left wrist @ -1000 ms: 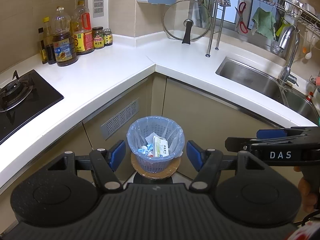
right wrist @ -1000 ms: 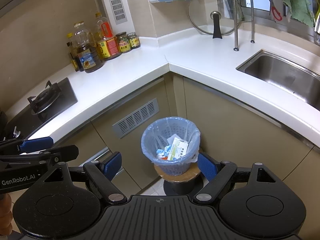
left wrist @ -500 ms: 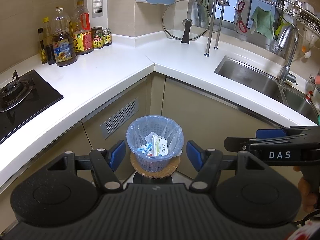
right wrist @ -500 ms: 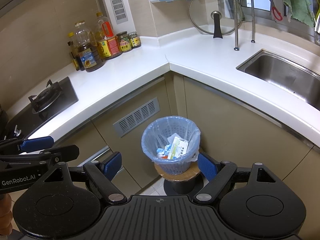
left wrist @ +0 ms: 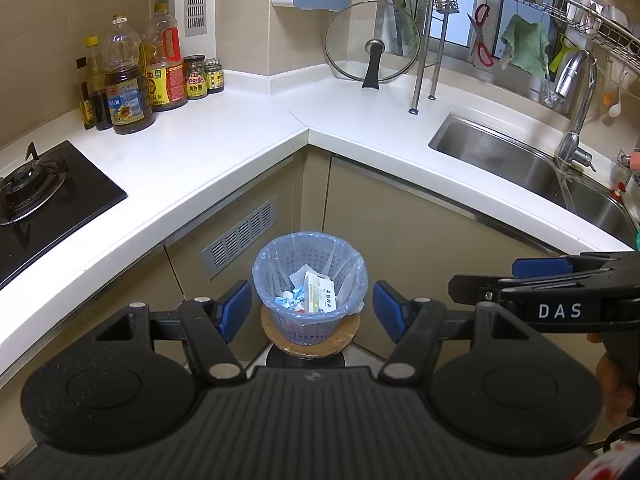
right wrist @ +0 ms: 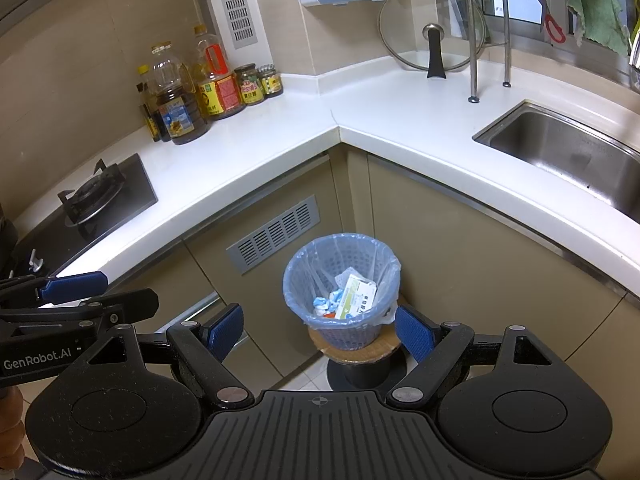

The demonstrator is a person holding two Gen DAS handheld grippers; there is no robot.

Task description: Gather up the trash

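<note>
1. Hovering above the floor, the left hand-held gripper (left wrist: 310, 310) has its blue pads spread wide with nothing between them and nothing touched.
2. Same story for the right hand-held gripper (right wrist: 318, 328): jaws wide apart, empty, clear of everything.
3. Both point down at the bin (left wrist: 310, 280), a small blue mesh basket lined with a pale blue bag, standing on a round brown stand (right wrist: 354, 350) in the corner where the cabinets meet.
4. Inside the bin lies the trash: a white and green box (right wrist: 356, 296) leaning on one side, with crumpled blue and white scraps (left wrist: 290, 296) beside it.
5. From the left wrist view, the right hand-held gripper shows side-on at the right edge, with part of a hand (left wrist: 614, 384) gripping its handle.
6. Up on the desk (left wrist: 224, 136), oil bottles (left wrist: 128, 88) stand by the stove (left wrist: 36, 196), a glass lid (left wrist: 372, 42) leans on the wall, and the sink (left wrist: 508, 160) sits to the right.
</note>
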